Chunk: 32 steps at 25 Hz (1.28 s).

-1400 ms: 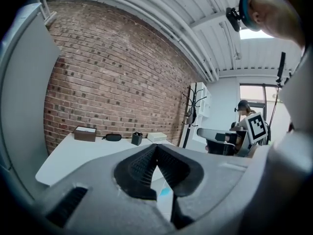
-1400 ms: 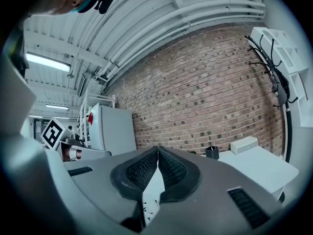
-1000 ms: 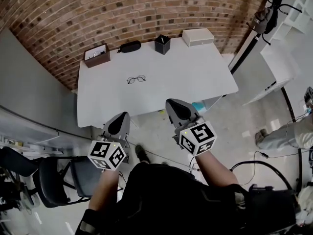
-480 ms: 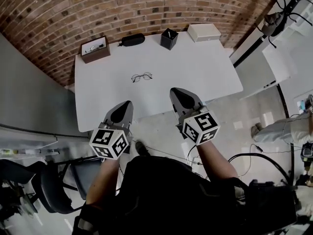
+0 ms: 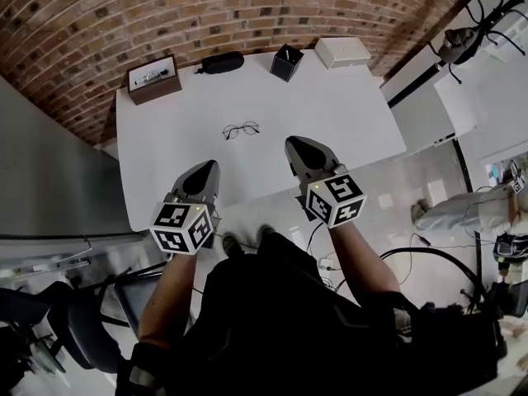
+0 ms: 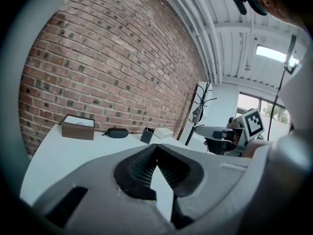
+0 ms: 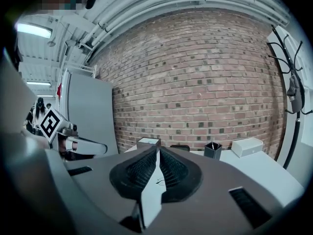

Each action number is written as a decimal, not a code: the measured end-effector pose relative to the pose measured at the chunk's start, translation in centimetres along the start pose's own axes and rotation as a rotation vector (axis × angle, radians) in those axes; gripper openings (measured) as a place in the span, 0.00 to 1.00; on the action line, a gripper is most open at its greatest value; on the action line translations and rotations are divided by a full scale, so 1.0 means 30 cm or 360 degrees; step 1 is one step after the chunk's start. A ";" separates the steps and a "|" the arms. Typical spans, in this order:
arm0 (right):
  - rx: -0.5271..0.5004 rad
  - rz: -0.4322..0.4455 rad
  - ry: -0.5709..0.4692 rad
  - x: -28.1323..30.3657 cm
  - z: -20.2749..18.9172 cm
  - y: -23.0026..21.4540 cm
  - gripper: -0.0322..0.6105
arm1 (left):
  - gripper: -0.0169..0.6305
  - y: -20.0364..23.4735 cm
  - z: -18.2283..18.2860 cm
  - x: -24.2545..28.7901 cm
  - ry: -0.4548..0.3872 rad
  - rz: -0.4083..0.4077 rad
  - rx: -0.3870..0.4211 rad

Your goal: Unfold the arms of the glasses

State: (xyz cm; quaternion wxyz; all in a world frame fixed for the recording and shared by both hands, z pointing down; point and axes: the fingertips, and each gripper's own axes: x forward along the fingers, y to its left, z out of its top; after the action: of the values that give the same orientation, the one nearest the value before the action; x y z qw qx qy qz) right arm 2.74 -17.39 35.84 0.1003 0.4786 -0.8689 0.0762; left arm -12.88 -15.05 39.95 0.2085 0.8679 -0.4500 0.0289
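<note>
Closest in, at six o'clock of the head view: a dark-clothed torso and two bare forearms stretched forward. Out in front, the left claw [image 5: 205, 166] and the right claw [image 5: 294, 143], side by side but well apart, both tips poking over the near edge of the white table [image 5: 346, 122]. Shut tight on the left, going by the left gripper view, ribbed pads meeting at the tip, nothing caught between them. Same on the right, closed and empty, with just a sliver of table showing through the slit lower down.

Further along, the glasses [image 5: 240, 129], alone on the bare tabletop, untouched, sitting at about one o'clock from the left tip and ten o'clock from the right. Too small to tell how the arms lie.

Then the back row along the far edge, read off from the glasses: brown box [image 5: 153, 79] at ten o'clock, black case [image 5: 221, 62] near twelve, black cup [image 5: 286, 63] at one, white box [image 5: 342, 51] at two. Beyond all that, the brick wall [image 5: 247, 7].
</note>
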 end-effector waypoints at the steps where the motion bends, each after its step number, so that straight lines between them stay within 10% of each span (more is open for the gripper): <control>1: 0.0011 -0.0004 0.0017 0.020 -0.012 -0.009 0.07 | 0.04 0.020 -0.007 0.016 0.0015 0.0008 -0.0008; 21: 0.0031 0.0178 0.0558 0.448 -0.432 -0.293 0.07 | 0.04 0.291 -0.212 0.425 0.0336 0.0259 -0.0415; 32: 0.0014 0.0329 0.0842 0.609 -0.684 -0.295 0.07 | 0.15 0.395 -0.409 0.588 0.0569 0.0291 -0.0436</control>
State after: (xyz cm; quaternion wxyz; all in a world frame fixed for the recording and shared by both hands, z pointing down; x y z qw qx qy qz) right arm 2.79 -32.32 60.56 0.3133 0.3514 -0.8564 0.2120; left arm -10.13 -29.88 59.31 0.3971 0.7683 -0.4823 0.1394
